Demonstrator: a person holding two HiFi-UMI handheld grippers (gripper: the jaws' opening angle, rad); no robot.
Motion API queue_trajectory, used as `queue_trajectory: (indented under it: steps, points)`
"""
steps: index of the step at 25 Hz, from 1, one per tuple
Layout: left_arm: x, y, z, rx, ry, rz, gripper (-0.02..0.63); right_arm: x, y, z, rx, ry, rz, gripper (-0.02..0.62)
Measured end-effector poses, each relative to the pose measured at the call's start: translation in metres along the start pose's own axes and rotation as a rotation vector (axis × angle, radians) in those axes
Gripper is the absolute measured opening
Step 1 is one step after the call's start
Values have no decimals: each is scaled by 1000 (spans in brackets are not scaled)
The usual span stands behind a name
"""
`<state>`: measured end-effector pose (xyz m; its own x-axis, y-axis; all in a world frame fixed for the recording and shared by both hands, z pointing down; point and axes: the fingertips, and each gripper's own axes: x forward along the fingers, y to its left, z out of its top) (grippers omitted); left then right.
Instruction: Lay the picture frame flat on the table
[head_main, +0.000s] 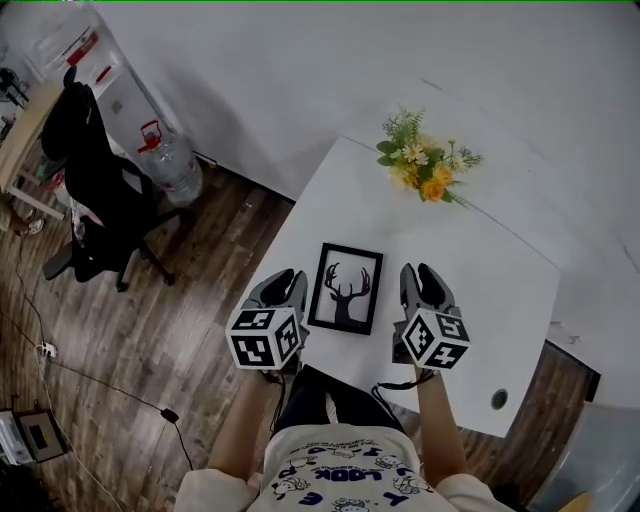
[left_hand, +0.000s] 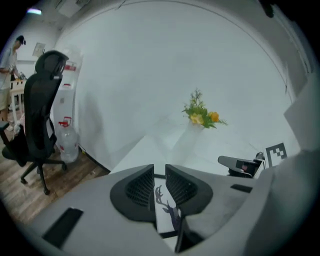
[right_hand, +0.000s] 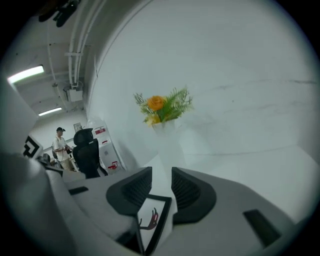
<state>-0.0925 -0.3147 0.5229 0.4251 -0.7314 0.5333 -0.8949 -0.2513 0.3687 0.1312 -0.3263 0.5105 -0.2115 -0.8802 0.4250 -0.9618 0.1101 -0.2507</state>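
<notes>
I see the picture frame (head_main: 346, 288) lying flat on the white table (head_main: 480, 265), with my left gripper (head_main: 285, 287) beside its left edge and my right gripper (head_main: 426, 284) beside its right, both with jaws apart and gripping nothing.

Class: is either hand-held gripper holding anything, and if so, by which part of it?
Nothing is held. The left hand-held gripper and the right hand-held gripper both have empty, parted jaws. The picture frame lies on the table between them.
</notes>
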Motion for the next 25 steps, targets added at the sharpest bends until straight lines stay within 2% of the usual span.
queue_trajectory:
  steps: [6, 16, 25]
  points:
    - [-29, -14, 51, 127, -172, 74, 65, -32, 8, 50, -80, -149, -25, 88]
    - [-78, -36, 110, 236, -379, 137, 40, -70, 25, 113, -230, -331, -51, 60]
    - [-103, -44, 124, 267, -452, 170, 28, -93, 30, 134, -244, -400, -58, 53]
